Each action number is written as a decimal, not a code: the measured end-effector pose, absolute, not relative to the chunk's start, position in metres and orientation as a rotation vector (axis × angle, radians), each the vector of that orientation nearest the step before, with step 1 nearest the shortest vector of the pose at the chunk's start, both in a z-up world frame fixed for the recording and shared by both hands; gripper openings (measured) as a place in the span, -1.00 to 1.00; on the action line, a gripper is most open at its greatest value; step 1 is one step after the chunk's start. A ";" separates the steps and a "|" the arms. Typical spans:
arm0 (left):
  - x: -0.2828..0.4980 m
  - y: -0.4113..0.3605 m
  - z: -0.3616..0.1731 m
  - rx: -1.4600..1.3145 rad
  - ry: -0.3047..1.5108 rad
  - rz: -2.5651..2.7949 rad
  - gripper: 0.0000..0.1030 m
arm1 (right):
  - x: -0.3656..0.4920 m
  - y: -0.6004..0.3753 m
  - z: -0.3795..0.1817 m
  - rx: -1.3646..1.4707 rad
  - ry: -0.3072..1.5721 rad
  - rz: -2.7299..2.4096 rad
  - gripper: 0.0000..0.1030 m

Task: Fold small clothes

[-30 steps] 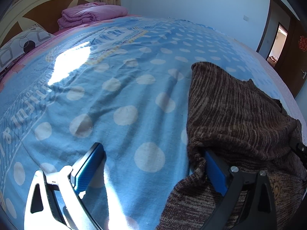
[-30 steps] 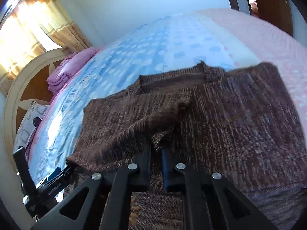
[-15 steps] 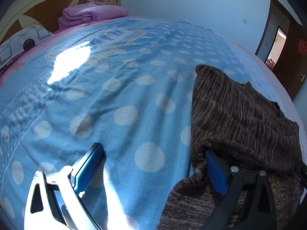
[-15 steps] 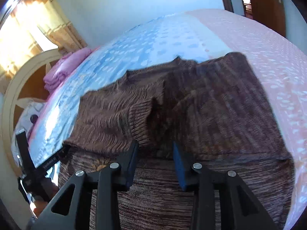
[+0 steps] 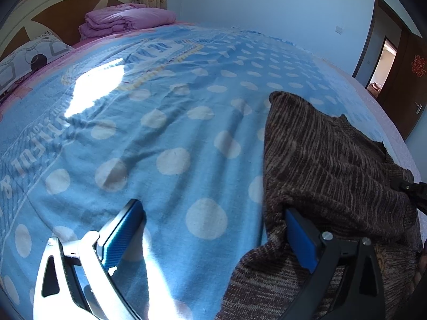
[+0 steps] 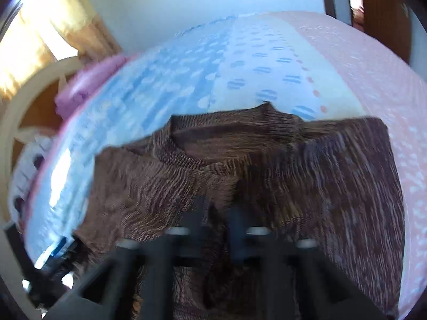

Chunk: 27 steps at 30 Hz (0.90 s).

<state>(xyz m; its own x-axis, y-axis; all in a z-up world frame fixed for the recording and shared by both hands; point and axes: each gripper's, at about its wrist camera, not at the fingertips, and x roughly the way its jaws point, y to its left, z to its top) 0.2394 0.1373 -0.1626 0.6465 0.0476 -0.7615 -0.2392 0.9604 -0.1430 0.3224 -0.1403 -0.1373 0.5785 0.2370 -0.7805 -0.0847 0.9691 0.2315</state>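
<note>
Left wrist view shows our left gripper (image 5: 210, 229) with its jaws spread wide over the blue dotted blanket (image 5: 170, 122); its right finger (image 5: 301, 240) lies against the folded edge of the brown sweater (image 5: 328, 165), and nothing is pinched between the pads. The sweater lies on the bed, right of the left gripper, its left side doubled over. Pink folded bedding (image 5: 125, 21) sits by the headboard (image 5: 50, 13). From the blurred right wrist view, our right gripper (image 6: 217, 213) has its jaws drawn nearly together on a ridge of sweater (image 6: 267, 165) below the collar (image 6: 186, 154), fabric bunched between the fingers.
</note>
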 end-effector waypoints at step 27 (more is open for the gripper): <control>0.233 0.149 -0.160 -0.319 0.814 0.105 1.00 | 0.288 -0.258 -0.112 0.368 0.799 -0.070 -0.04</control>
<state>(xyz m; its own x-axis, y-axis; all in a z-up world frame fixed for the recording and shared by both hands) 0.2328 0.1486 -0.1602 0.6842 -0.0301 -0.7286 -0.2134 0.9472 -0.2395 0.2877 -0.2584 -0.1117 0.6990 0.0765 -0.7110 0.1990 0.9342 0.2961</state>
